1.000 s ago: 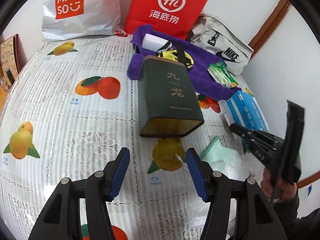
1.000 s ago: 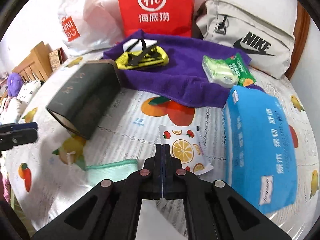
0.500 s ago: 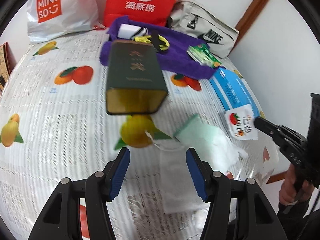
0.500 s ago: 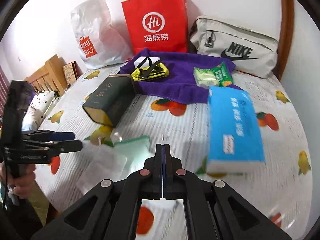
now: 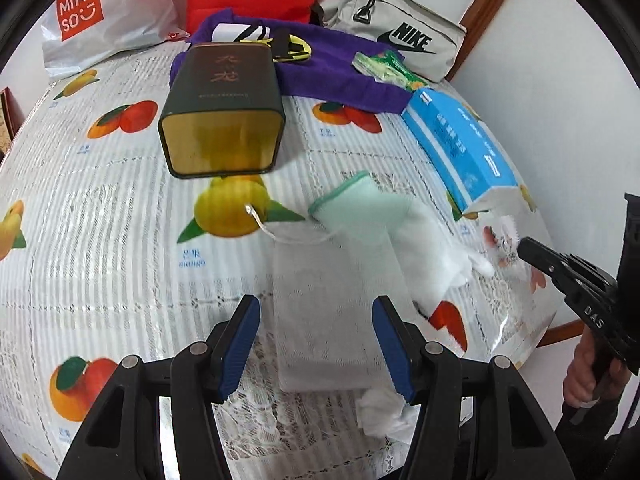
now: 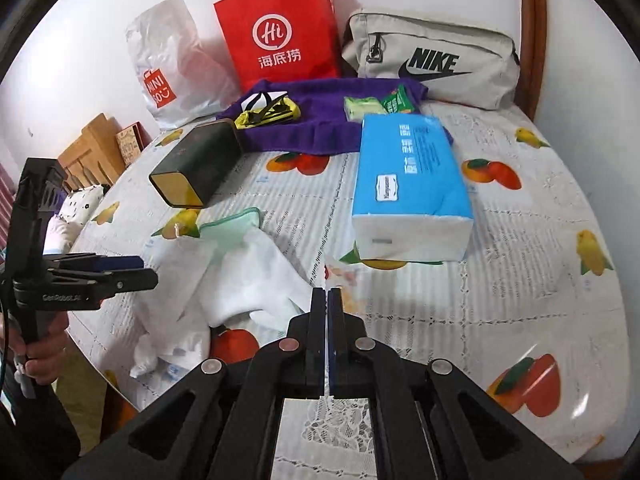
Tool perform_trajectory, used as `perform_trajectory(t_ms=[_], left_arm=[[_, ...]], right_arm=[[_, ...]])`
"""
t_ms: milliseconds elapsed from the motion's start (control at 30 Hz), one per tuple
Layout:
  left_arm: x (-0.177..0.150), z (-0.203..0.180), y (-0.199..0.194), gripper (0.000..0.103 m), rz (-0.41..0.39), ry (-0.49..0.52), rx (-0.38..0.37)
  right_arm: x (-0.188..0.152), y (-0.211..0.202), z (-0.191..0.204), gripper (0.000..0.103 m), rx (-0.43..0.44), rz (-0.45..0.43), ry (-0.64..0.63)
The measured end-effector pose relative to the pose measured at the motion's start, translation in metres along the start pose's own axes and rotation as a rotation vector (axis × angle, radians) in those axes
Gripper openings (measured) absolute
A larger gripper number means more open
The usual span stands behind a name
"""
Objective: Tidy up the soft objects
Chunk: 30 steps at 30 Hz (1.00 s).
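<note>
A white mesh pouch [image 5: 324, 304] with a drawstring lies on the table between the fingers of my open left gripper [image 5: 314, 344]. Beside it lie a mint green cloth [image 5: 356, 208] and a white towel [image 5: 432, 252]; the towel also shows in the right wrist view [image 6: 256, 280]. My right gripper [image 6: 328, 300] is shut on a small fruit-printed wipe packet [image 5: 502, 242], which is blurred and held just above the table. A blue tissue pack [image 6: 408, 184] lies right of centre. A purple towel [image 6: 320, 120] lies at the back.
A dark green tin box [image 5: 224, 108] lies on its side, open end toward me. A red paper bag [image 6: 280, 36], a white MINISO bag [image 6: 172, 68] and a grey Nike pouch [image 6: 432, 60] stand along the wall. A crumpled white tissue [image 5: 380, 412] lies near the table's front edge.
My left gripper has moved right and forward, so the mesh pouch now lies between its fingers. My right gripper has pulled back toward the table edge, still shut on the wipe packet.
</note>
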State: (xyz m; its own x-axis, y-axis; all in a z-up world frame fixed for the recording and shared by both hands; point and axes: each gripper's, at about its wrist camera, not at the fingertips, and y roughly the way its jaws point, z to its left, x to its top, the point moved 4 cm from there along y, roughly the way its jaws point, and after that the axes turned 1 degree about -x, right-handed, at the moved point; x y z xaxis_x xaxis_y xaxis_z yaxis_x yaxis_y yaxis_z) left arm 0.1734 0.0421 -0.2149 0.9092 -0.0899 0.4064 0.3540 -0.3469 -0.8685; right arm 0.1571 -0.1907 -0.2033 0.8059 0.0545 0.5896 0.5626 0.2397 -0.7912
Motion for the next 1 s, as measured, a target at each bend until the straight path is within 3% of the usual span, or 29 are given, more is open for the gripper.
perform_trajectory(t_ms=[233,300,367,400,633,733,800,833,867,933,1000], left_arm=[[-0.003,-0.003,0.003,0.056,0.011,-0.001,0.021],[-0.003,-0.005,0.005,0.056,0.012,0.004,0.021],[-0.003,-0.006,0.007,0.056,0.014,0.007,0.016],[-0.003,-0.007,0.009,0.056,0.016,0.008,0.014],[-0.002,-0.008,0.014,0.056,0.008,0.011,0.010],[0.000,-0.009,0.011,0.056,-0.003,0.019,0.010],[0.000,-0.010,0.010,0.056,-0.005,0.023,0.008],[0.000,-0.011,0.010,0.056,-0.007,0.024,-0.001],[0.000,-0.012,0.010,0.058,-0.006,0.023,-0.013],[0.000,-0.014,0.014,0.066,0.002,0.016,-0.043],[0.001,-0.014,0.020,0.069,0.005,0.000,-0.026]], right_arm=[[-0.002,0.013,-0.012,0.003,-0.060,0.008,-0.025],[-0.003,0.013,-0.019,0.021,-0.055,0.010,-0.017],[-0.006,0.011,-0.031,0.070,-0.073,-0.010,0.006],[-0.007,0.010,-0.036,0.074,-0.092,-0.023,0.011],[-0.015,0.040,-0.057,0.075,-0.117,0.022,0.035],[-0.018,0.050,-0.052,0.075,-0.183,-0.003,-0.023],[-0.018,0.050,-0.051,0.062,-0.178,-0.017,-0.021],[-0.017,0.049,-0.052,0.049,-0.177,-0.021,-0.016],[-0.016,0.048,-0.053,0.043,-0.180,-0.018,-0.014],[-0.016,0.047,-0.056,0.039,-0.181,-0.018,-0.010],[-0.016,0.046,-0.056,0.036,-0.183,-0.023,-0.013]])
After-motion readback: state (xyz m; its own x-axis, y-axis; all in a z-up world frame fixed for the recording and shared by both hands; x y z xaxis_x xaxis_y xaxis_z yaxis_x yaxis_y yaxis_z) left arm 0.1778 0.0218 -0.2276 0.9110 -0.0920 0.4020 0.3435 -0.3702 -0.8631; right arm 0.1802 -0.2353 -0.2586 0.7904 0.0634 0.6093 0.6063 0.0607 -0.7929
